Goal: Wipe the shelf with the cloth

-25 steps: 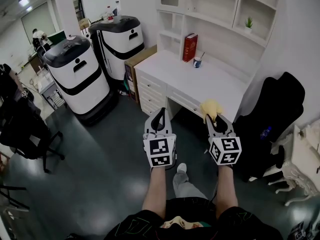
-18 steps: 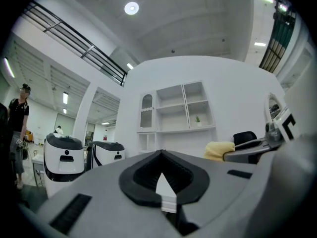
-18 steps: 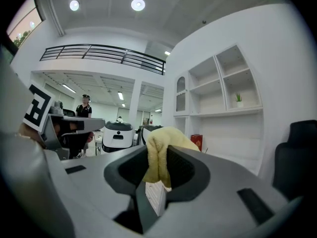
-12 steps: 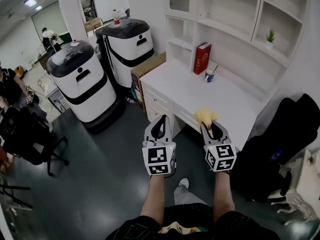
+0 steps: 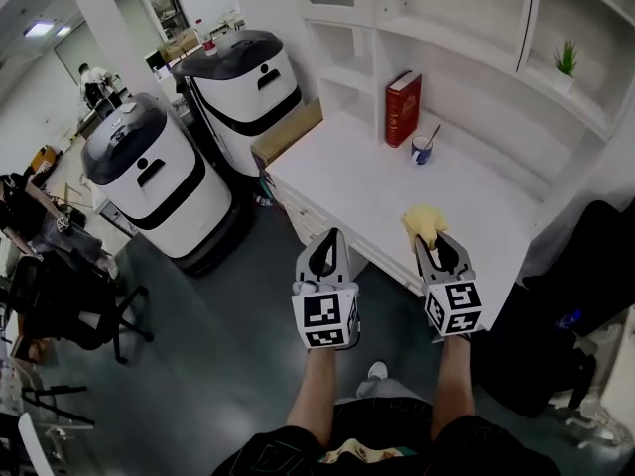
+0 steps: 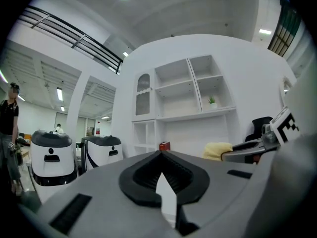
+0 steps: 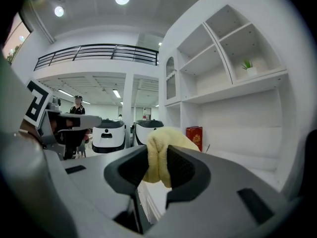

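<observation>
A yellow cloth (image 5: 423, 222) is bunched between the jaws of my right gripper (image 5: 437, 244), which is shut on it and held over the front edge of the white desk (image 5: 367, 181). The cloth (image 7: 162, 152) fills the jaws in the right gripper view. White shelves (image 5: 451, 43) rise behind the desk. My left gripper (image 5: 325, 253) hangs over the floor left of the desk front, shut with nothing in it; in its own view the jaws (image 6: 161, 175) meet and the cloth (image 6: 216, 150) shows to the right.
A red book (image 5: 402, 95) and a blue cup (image 5: 422, 150) with a spoon stand at the desk's back. A small potted plant (image 5: 565, 64) sits on a shelf. Two large white robots (image 5: 149, 177) (image 5: 243, 82) stand left, a cardboard box (image 5: 288, 132) beside the desk, black chairs (image 5: 60, 296) at left.
The desk and shelves have come nearer in the head view. Both grippers have moved forward toward the desk; the cloth stays gripped in the right one.
</observation>
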Demonstrator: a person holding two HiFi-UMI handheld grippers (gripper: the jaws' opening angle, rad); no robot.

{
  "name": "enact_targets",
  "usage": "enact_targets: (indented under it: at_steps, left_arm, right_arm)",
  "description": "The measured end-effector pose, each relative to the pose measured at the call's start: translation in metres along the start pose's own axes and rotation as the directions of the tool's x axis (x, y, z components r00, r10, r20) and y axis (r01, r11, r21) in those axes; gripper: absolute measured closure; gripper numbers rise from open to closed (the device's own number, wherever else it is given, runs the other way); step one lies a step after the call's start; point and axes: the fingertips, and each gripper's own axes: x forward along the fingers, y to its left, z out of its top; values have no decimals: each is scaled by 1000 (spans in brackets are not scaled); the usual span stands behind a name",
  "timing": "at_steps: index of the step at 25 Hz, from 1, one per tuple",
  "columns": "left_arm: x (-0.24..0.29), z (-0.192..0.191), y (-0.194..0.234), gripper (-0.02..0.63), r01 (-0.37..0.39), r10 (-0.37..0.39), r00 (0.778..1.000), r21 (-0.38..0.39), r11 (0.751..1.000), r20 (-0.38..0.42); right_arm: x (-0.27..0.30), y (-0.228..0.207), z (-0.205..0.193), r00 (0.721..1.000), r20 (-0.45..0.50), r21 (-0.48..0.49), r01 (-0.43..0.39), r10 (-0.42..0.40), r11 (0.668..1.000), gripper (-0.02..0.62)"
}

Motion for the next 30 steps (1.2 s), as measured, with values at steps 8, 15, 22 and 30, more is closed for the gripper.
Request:
enact_targets:
  at_steps: [8,15,22,30]
  left_arm:
    - [58,14,-12,609,26,-26,1000,40,999,13]
    - [96,6,12,609,-8,7,1000,26,1000,14]
    - [178,-16,33,609,37,-37,999,-17,999,-5]
    - [290,-8,61,609,139,-139,990,-60,989,-5]
  right_arm:
    - [36,-51,11,999,21,41,31,-32,999,491]
    - [79,-61,8,1000,16,43,10,-11,999,491]
    - [142,-95,-2,997,-30,37,76,-75,996,491]
    - [238,-130,21,988,-52,39,148,-146,988,491]
